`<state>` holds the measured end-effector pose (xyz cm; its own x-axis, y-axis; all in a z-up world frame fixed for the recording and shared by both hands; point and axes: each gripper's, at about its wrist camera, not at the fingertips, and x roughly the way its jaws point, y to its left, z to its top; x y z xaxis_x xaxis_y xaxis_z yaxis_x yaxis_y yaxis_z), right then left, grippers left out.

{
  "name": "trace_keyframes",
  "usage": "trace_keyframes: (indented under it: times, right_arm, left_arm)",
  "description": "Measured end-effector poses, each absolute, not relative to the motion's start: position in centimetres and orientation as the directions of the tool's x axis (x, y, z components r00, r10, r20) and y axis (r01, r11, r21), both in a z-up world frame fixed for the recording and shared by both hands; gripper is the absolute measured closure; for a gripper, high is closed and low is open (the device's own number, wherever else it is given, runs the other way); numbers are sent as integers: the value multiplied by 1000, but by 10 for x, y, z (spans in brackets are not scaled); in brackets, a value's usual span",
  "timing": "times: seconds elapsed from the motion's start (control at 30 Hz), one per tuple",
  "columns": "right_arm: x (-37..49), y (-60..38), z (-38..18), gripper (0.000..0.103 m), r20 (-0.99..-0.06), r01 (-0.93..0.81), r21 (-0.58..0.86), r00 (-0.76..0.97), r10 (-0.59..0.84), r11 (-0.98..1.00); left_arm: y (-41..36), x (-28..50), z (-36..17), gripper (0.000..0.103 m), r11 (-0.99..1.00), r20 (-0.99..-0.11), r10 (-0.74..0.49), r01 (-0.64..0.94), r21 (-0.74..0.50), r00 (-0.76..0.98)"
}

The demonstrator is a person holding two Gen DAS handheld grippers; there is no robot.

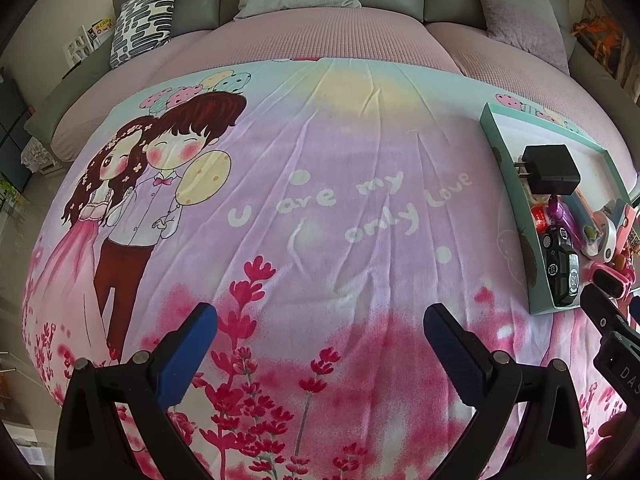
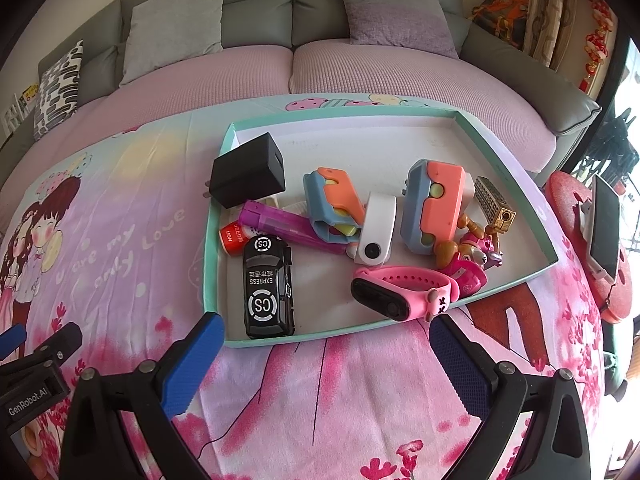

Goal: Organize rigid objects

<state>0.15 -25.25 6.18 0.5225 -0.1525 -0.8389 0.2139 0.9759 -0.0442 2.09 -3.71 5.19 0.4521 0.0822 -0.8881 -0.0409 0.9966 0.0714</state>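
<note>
A shallow teal tray (image 2: 516, 184) sits on a cartoon-printed blanket (image 1: 320, 208) in front of a grey sofa (image 2: 260, 12). Piled in the tray's near half are a black charger plug (image 2: 248, 170), a black toy car (image 2: 267, 286), a purple tube (image 2: 280, 222), a pink wristband watch (image 2: 404, 286), a small white camera (image 2: 376, 230) and two orange-and-blue toys (image 2: 434, 204). The right gripper (image 2: 326, 356) hovers just before the tray, jaws wide apart and holding nothing. The left gripper (image 1: 320, 344) hangs over bare blanket, jaws equally wide and empty. Collecting looks finished or nearly so; any next move probably means tidying the pile.
</note>
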Motion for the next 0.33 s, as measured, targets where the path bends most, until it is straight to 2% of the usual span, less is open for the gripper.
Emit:
trace_keyframes:
  times: [0.33]
  right_arm:
    - [1, -251, 60, 0, -841, 213, -45, 520, -153, 976]
  left_arm:
    - [-40, 20, 57, 0, 997, -879, 74, -26, 70, 470]
